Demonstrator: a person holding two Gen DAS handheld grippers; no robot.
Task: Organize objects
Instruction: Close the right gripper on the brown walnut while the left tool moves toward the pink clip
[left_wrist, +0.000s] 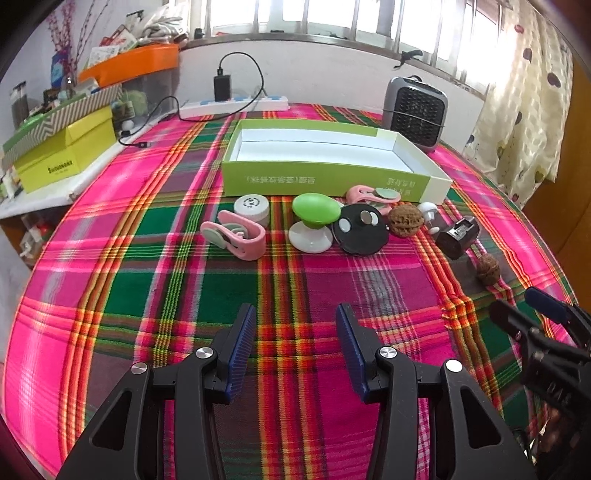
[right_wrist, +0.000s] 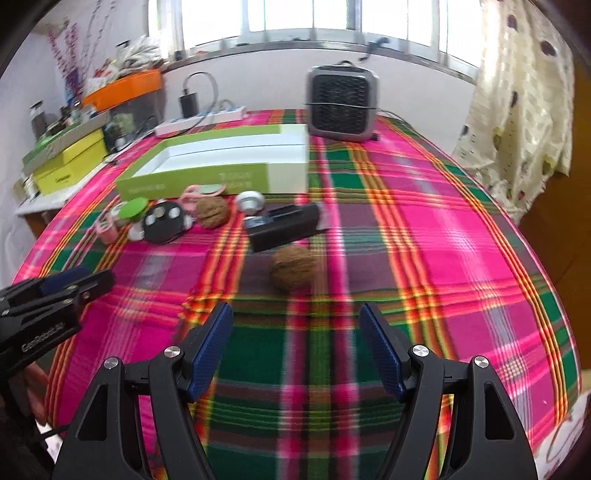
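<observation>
An empty green and white box lies open on the plaid cloth. In front of it is a row of small items: a pink clip, a white cap, a green and white knob, a black disc, a second pink clip, a walnut, a white knob, a dark block and a second walnut. My left gripper is open and empty, well short of the row. My right gripper is open and empty, just short of the second walnut.
A grey fan heater stands behind the box. A power strip with charger lies at the back. Yellow and orange boxes crowd a side shelf on the left. A curtain hangs at the right.
</observation>
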